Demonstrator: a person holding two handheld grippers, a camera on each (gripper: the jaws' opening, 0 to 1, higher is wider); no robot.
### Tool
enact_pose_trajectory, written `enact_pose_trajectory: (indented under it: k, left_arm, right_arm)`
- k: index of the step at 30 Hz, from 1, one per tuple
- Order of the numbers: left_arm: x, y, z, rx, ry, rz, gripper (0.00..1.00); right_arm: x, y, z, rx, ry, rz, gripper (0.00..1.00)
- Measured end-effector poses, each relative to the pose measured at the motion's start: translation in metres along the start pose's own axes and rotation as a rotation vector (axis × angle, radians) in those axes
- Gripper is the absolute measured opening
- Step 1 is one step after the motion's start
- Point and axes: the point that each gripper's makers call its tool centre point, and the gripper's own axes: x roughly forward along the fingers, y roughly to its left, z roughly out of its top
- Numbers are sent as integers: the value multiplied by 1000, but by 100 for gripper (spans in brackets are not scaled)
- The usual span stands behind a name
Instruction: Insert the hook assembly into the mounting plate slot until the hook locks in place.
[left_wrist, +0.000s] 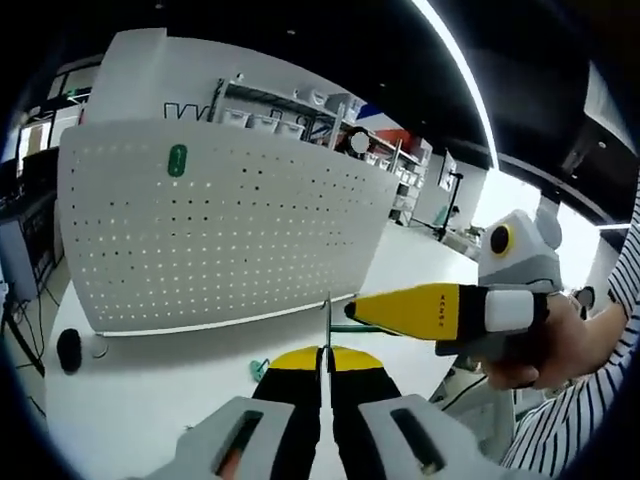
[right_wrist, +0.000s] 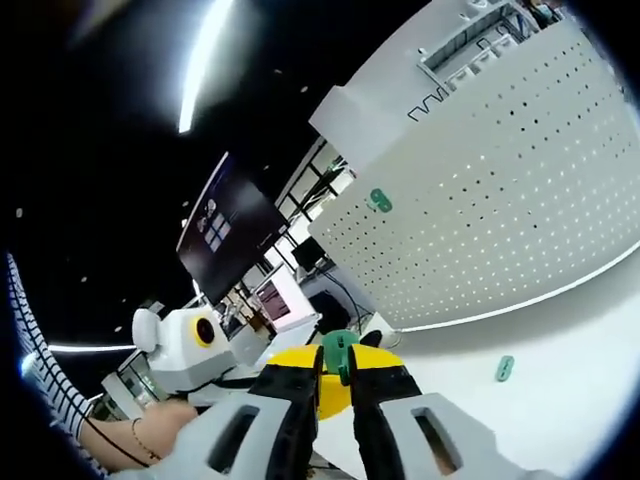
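The mounting plate is a white perforated metal pegboard (left_wrist: 225, 235) standing upright on a white tabletop (left_wrist: 140, 395), its face covered in even rows of small round holes. A small green oval plastic piece (left_wrist: 177, 160) is fixed near the board's upper left. In the right gripper view the same board (right_wrist: 500, 190) fills the upper right, with the green piece (right_wrist: 380, 201) at its left edge.

In the left gripper view, the left gripper (left_wrist: 326, 375) has its black-and-yellow jaws pressed together on a thin metal rod (left_wrist: 328, 320) that rises towards the board's lower edge. The right gripper (left_wrist: 352, 310) enters from the right, held by a hand (left_wrist: 545, 350) with a striped sleeve; its yellow jaws meet at a point beside the rod, and whether they grip anything cannot be told there.

In the right gripper view, the right gripper (right_wrist: 336, 372) pinches a green plastic hook piece (right_wrist: 339, 347) between its tips. Another small green plastic piece (right_wrist: 505, 368) lies on the table to the right, in front of the board.

Open tabletop lies between the grippers and the board's base. Black lettering on the wall behind the board is partly hidden and unreadable.
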Motion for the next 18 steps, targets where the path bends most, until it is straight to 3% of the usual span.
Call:
enact_pose_trajectory:
  k: [11,18]
  left_arm:
    - [-7,-1,1,1,-18,21,1]
    - [-11,2,0,22,-27,34,1]
  right_arm:
    - [-4,5,-3,10,-6,12,6]
    - [0,6,-10,25,26,23,4]
